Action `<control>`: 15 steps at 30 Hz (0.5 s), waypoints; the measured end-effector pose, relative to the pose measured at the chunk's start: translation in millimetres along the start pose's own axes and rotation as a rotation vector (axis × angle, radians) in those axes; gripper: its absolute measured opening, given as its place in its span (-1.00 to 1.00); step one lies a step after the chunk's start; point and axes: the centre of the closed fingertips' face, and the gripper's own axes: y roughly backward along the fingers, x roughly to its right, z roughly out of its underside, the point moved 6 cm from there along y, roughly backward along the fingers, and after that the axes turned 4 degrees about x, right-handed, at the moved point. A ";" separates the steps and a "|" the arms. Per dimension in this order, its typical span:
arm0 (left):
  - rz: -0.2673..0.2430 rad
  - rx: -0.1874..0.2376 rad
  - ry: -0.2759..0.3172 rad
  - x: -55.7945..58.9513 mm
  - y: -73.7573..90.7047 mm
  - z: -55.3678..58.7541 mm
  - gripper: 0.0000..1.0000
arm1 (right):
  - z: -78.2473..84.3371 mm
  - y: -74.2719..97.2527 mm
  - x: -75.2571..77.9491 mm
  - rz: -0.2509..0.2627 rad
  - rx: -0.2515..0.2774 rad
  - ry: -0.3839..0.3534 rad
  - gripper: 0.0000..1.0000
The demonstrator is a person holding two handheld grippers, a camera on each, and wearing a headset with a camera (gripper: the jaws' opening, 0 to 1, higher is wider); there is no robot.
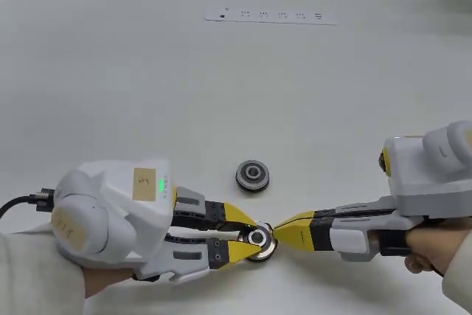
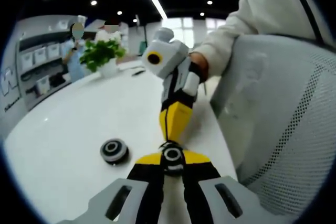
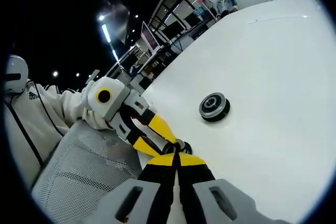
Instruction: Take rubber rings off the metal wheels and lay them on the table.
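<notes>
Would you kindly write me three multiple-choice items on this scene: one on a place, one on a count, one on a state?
1. Where is the loose wheel? A on the table, apart from the held wheel; B stacked on the held wheel; C inside a box.
2. How many wheels show? A one; B two; C four.
3. What is the left gripper doing? A hanging open; B clamping a wheel; C lying unheld.
Answers: 1 A, bare table surrounds it; 2 B, one loose, one held; 3 B, its yellow jaws close on the held wheel.
</notes>
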 end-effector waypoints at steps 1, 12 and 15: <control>0.000 0.000 -0.001 0.0 0.0 0.0 -0.74 | 0.0 0.0 -0.2 -0.001 0.001 -0.002 -1.00; 0.000 0.000 -0.001 0.2 0.1 0.0 -0.74 | -0.3 -0.8 -2.7 -0.011 0.002 -0.002 -1.00; 0.000 0.000 -0.001 0.2 0.1 0.0 -0.74 | -0.5 -1.0 -3.5 -0.015 0.003 -0.001 -1.00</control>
